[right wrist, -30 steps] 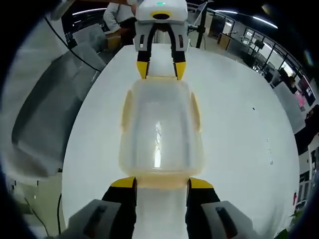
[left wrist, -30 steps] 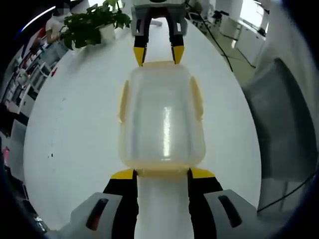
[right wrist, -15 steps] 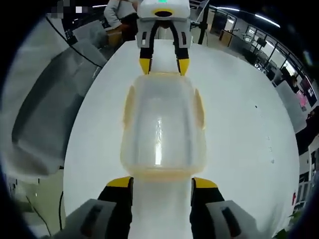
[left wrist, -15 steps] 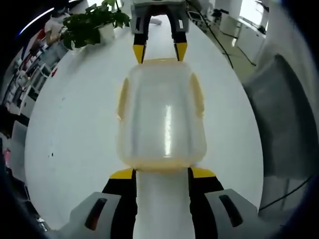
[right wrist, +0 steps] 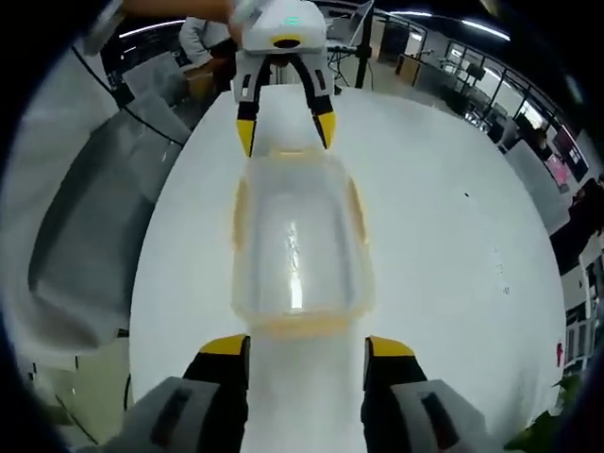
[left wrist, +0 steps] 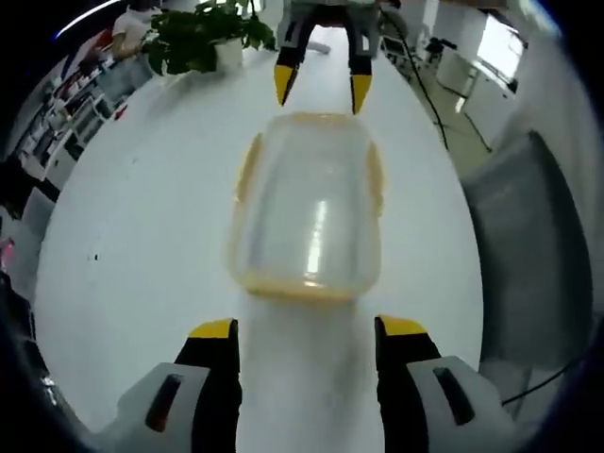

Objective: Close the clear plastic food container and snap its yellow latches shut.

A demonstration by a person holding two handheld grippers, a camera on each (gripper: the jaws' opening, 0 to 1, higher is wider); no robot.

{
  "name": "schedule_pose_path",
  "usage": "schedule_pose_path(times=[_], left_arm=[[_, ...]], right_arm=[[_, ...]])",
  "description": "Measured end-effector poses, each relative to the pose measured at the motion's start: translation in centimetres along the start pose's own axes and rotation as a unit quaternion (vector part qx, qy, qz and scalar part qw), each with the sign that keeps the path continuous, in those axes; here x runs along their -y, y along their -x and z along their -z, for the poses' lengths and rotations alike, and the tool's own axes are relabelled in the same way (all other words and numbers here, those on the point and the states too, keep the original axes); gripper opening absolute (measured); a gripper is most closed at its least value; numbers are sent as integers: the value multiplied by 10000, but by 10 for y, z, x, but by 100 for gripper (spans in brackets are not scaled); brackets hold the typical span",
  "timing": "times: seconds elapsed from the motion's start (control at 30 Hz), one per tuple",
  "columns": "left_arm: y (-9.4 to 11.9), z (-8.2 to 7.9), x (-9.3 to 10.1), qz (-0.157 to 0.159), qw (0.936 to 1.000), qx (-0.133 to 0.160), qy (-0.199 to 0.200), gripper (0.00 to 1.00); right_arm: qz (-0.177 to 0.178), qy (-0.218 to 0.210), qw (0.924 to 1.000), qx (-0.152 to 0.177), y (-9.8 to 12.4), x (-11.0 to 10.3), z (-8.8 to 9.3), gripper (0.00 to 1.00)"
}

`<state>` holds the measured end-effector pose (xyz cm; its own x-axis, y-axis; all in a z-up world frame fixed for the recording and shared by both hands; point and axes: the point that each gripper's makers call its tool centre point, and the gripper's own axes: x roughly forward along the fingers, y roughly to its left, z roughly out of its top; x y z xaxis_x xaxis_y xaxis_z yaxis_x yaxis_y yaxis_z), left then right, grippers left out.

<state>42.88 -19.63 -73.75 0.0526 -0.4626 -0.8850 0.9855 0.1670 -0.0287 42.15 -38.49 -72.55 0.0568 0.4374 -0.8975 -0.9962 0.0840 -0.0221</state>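
Left gripper [left wrist: 309,330] and right gripper [right wrist: 307,347] faced each other across the white round table [left wrist: 142,208], jaws wide, gripping nothing; the clear rectangular plastic food container with yellow latches [left wrist: 307,203] lay between them, apparently untouched, lid on, long axis running gripper to gripper.

A white desk [left wrist: 123,236] stretches through an open office. A green potted plant [left wrist: 200,38] stands at its far end. A grey chair [left wrist: 528,245] sits beside the desk, with bright windows [left wrist: 498,45] beyond it. In the right gripper view, ceiling light strips [right wrist: 491,28] glow over distant workstations [right wrist: 557,142].
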Motion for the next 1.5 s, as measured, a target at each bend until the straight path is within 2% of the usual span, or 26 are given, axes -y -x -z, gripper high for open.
schedule_pose_path(times=[0.27, 0.33, 0.4, 0.47, 0.5, 0.57, 0.63, 0.67, 0.7, 0.73, 0.77, 0.8, 0.83, 0.87, 0.9, 0.93, 0.97, 1.0, 1.07, 1.1, 1.17, 1.27, 1.3, 1.37, 1.43, 1.5], left_arm=[[6, -2, -3, -66, 9965, 295, 783, 54], [7, -8, -1, 1, 9924, 474, 1139, 54], [8, -11, -4, -35, 9886, 571, 1389, 54], [10, -18, -6, -64, 9825, 745, 1708, 52], [10, -19, -9, -119, 9772, 809, 1959, 51], [8, -21, -10, -109, 9698, 872, 2277, 50], [5, -23, -9, -82, 9614, 945, 2581, 52], [3, -25, -9, -67, 9506, 1038, 2925, 52], [2, -25, -9, -69, 9443, 1047, 3119, 50], [0, -23, -9, -109, 9359, 1033, 3366, 49], [-1, -24, -10, -115, 9322, 1087, 3450, 48], [-2, -28, -8, -98, 9258, 1187, 3587, 48], [-4, -28, -7, -95, 9221, 1201, 3677, 49], [-6, -29, -8, -132, 9166, 1263, 3792, 50], [-7, -29, -8, -178, 9163, 1248, 3801, 51], [-8, -29, -8, -216, 9179, 1234, 3766, 50], [-10, -28, -8, -293, 9176, 1173, 3787, 50], [-10, -30, -8, -302, 9165, 1191, 3807, 50], [-11, -31, -8, -299, 9108, 1232, 3930, 51], [-12, -31, -8, -310, 9109, 1225, 3927, 51], [-12, -33, -6, -269, 9091, 1260, 3961, 51], [-15, -35, -3, -198, 9055, 1260, 4048, 49], [-16, -36, -3, -205, 9050, 1248, 4061, 50], [-17, -35, -4, -262, 9053, 1199, 4066, 48], [-18, -33, -5, -355, 9083, 1114, 4016, 45], [-19, -33, -4, -346, 9042, 1117, 4109, 45]], right_arm=[[319, -587, 9976, 190, 7, 7, -8, 41], [450, -875, 9948, 277, 9, 11, -10, 39], [402, -1176, 9917, 330, 9, 8, -12, 38], [526, -1532, 9861, 367, 10, 11, -12, 39], [565, -1658, 9838, 372, 9, 12, -12, 38], [636, -2025, 9767, 334, 9, 13, -12, 35], [648, -2516, 9640, 569, 7, 14, -19, 34], [528, -2763, 9577, 608, 5, 11, -20, 35], [542, -2973, 9512, 621, 3, 11, -20, 37], [610, -3016, 9494, 629, 3, 14, -19, 37], [703, -3174, 9437, 617, 2, 16, -17, 37], [736, -3351, 9372, 629, 1, 17, -16, 35], [779, -3731, 9220, 681, 0, 19, -14, 34], [785, -3934, 9131, 730, -1, 20, -14, 34], [773, -4169, 9017, 845, -3, 21, -15, 33], [723, -4318, 8945, 899, -4, 20, -16, 33], [749, -4548, 8828, 909, -5, 21, -14, 34], [799, -4591, 8807, 843, -7, 21, -11, 35], [776, -4398, 8919, 714, -11, 18, -11, 36], [769, -4370, 8935, 693, -13, 17, -11, 36], [760, -4422, 8911, 680, -16, 15, -13, 38], [654, -4380, 8942, 652, -20, 12, -17, 38], [651, -4401, 8929, 690, -20, 13, -19, 39], [588, -4398, 8936, 687, -21, 11, -22, 37], [612, -4397, 8942, 586, -21, 10, -22, 36], [628, -4372, 8957, 509, -22, 11, -22, 36]])
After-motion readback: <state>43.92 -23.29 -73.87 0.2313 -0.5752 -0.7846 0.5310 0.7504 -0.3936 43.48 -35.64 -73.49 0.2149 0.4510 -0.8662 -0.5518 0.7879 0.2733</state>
